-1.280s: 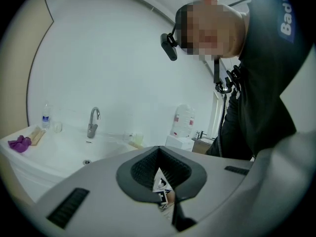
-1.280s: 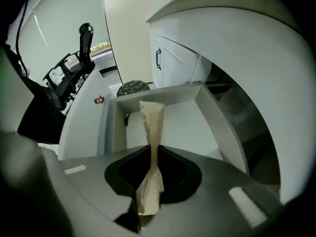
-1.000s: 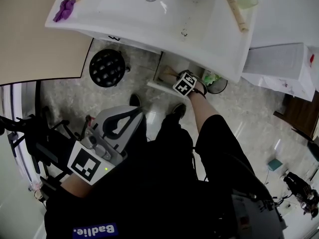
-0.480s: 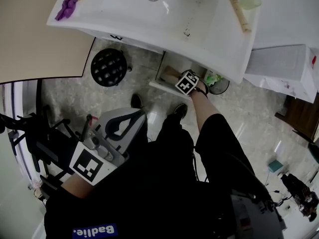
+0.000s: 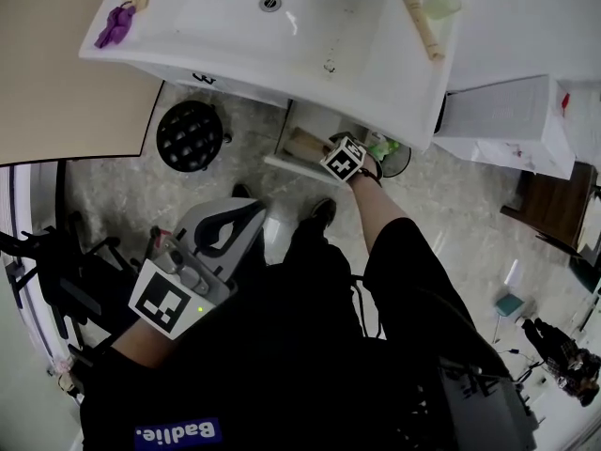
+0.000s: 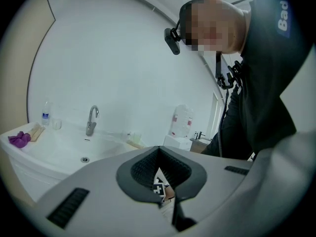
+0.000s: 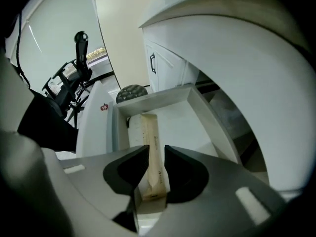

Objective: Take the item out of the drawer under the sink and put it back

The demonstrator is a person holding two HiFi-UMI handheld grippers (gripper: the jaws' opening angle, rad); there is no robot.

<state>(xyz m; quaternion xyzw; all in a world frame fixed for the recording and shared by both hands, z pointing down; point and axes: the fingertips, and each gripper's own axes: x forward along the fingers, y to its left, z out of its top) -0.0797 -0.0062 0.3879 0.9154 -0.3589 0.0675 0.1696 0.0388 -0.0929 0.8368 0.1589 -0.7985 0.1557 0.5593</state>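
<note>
Under the white sink [image 5: 235, 26] a drawer [image 5: 285, 153] stands open. The right hand-held gripper [image 5: 343, 158] reaches into it, while the left hand-held gripper [image 5: 230, 225] is near the body. Left gripper view: jaws together, empty. Right gripper view: the jaws have just been opening and stand apart either side of a tan box [image 7: 150, 147] lying in the drawer.

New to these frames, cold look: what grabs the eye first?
The big white sink fills the top of the head view, with its drawer pulled open underneath. The right tongs hang over that drawer. Their jaws have just been opening, and a long tan packet lies between them, not pinched. The left tongs are shut, near the person's body.
</note>
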